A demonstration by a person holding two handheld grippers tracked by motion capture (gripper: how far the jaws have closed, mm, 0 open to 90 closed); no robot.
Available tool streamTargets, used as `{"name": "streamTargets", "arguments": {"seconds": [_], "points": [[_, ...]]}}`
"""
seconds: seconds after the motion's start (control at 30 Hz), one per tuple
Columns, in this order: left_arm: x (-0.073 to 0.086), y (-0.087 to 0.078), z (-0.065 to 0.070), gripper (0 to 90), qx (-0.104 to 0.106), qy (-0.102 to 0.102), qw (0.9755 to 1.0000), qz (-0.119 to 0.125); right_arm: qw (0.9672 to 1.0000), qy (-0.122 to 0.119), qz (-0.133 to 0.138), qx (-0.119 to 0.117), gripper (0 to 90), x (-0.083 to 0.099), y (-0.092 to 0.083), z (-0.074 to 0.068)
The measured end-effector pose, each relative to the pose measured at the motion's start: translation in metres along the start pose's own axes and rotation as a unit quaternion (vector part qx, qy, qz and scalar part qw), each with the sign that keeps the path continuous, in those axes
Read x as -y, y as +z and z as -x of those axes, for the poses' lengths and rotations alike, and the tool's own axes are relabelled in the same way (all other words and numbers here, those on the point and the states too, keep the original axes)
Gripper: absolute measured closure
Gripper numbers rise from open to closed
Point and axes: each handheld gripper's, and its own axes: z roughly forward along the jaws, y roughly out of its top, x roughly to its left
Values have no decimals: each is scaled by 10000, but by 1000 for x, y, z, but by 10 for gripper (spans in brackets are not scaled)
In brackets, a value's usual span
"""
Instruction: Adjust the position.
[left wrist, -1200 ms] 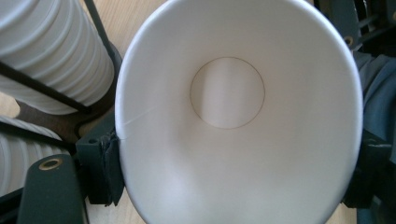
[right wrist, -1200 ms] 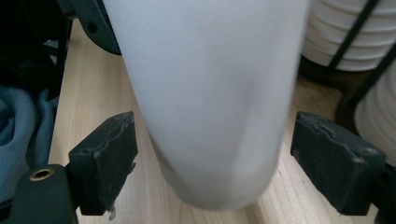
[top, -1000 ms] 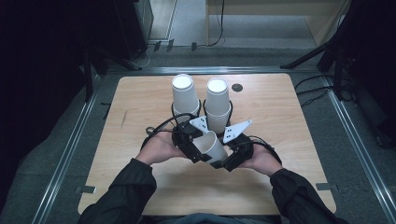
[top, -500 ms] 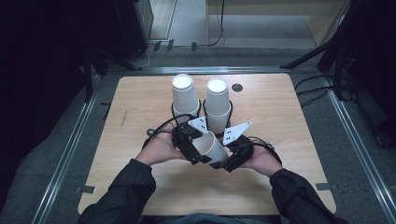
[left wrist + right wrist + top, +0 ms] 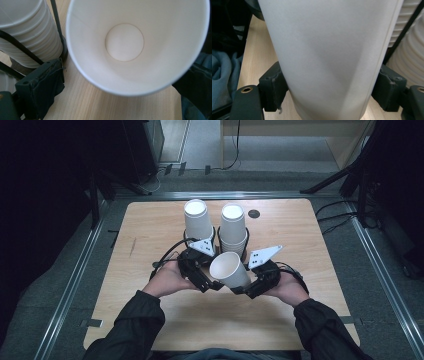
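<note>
Clamping a white paper cup [image 5: 231, 269] between its pads, the right gripper [image 5: 248, 286] holds it tilted above the wooden table [image 5: 150, 230]; the left gripper [image 5: 207, 282], jaws just opening wide, has let go.

I see a matt white paper cup [image 5: 230, 270], smooth, on a pale wood table [image 5: 150, 230] with fine grain.
</note>
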Motion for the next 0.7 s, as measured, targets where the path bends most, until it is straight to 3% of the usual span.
{"name": "streamTargets", "arguments": {"seconds": [0.13,0.3,0.43,0.7], "points": [[6,-1,0,0,-100,2,9999,86,10000,64,48,50,231,0,-6,1],[14,-2,-2,0,-111,-143,9993,341,9998,76,131,112,230,0,-11,0],[16,-2,1,0,57,-307,9969,727,9997,78,212,98,230,0,-13,0],[7,3,9,0,136,-360,9933,1089,9998,45,180,-27,230,-3,-4,-4]]}}
